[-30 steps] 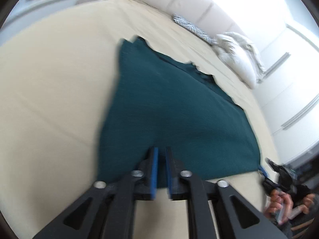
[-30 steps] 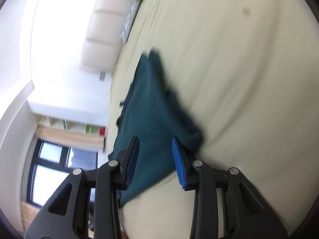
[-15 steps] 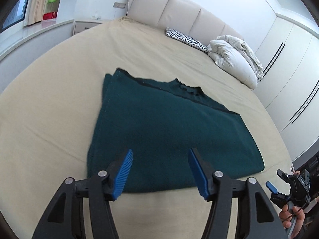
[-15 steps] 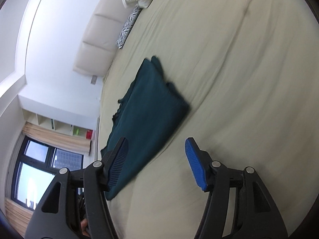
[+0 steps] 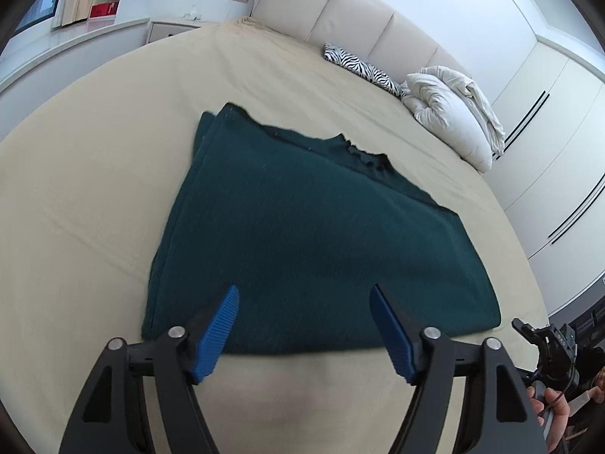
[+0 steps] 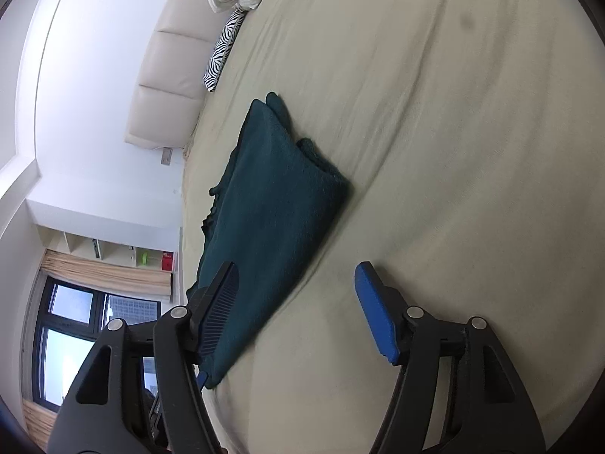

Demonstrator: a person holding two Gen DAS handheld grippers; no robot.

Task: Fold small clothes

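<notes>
Dark green knit: the garment (image 5: 314, 242) is lying flat on the bed (image 5: 94, 196), already doubled over, with its near edge running straight across just ahead of the left gripper.
Layers: a second layer is showing along the far, ragged edge and at the thick folded corner (image 6: 321, 166), so at least one fold appears to be done.
Left gripper (image 5: 304, 327): its jaws are opening with nothing between them; it is hovering over the near hem, released, probably so the cloth settles where it was laid.
Right gripper (image 6: 298, 310): its jaws are also opening and gripping nothing; its left finger is lying across the view of the cloth's edge, the other over bare sheet.
Right hand: in the left view a hand (image 5: 556, 412) is showing low at the right, off the bed's corner, clear of the cloth.
Bed: a duvet (image 5: 453, 113) and a zebra pillow (image 5: 359, 68) are sitting by the headboard, well apart from the garment, leaving folding room.
Next: judging by its width, another fold is likely needed.
</notes>
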